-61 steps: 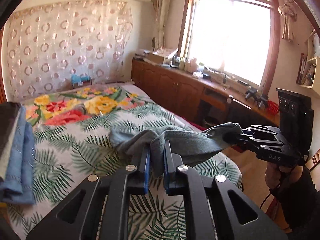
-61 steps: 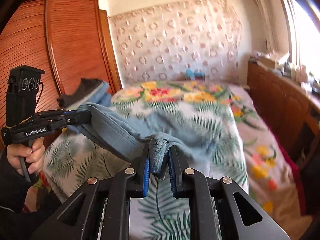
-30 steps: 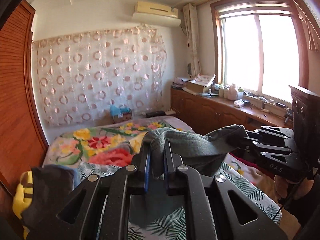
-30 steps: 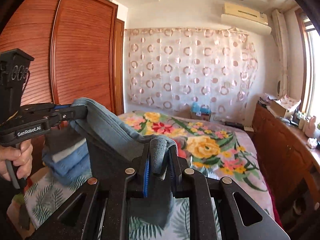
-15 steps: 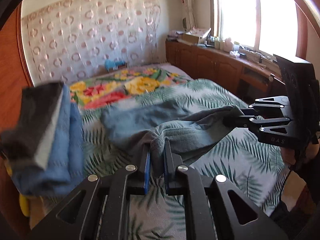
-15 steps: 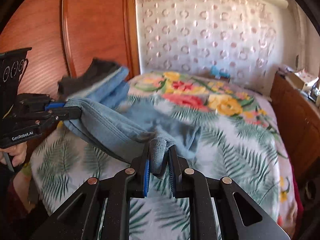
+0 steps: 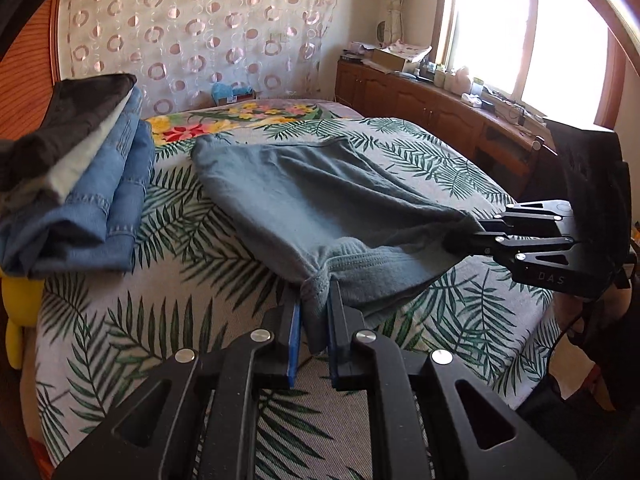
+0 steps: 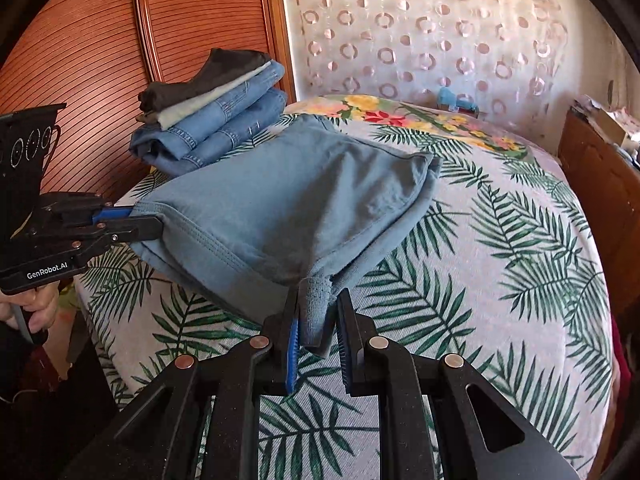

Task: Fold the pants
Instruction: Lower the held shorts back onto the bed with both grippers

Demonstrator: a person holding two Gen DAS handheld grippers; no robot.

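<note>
A palm-leaf bedspread [image 8: 500,264] covered the bed. Nearest, the left tongs [image 7: 312,312] and right tongs [image 8: 316,312] each clenched a waistband corner of the blue-grey pants [image 8: 304,196], which lay spread behind them; beyond sat a stack of folded jeans [image 8: 216,124].

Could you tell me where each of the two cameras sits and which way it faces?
Left wrist: on the left gripper, facing across the bed toward the window; the right gripper shows.
Right wrist: on the right gripper, facing the wardrobe; the left gripper and hand show.
Shared: blue pants, folded stack, curtain.
</note>
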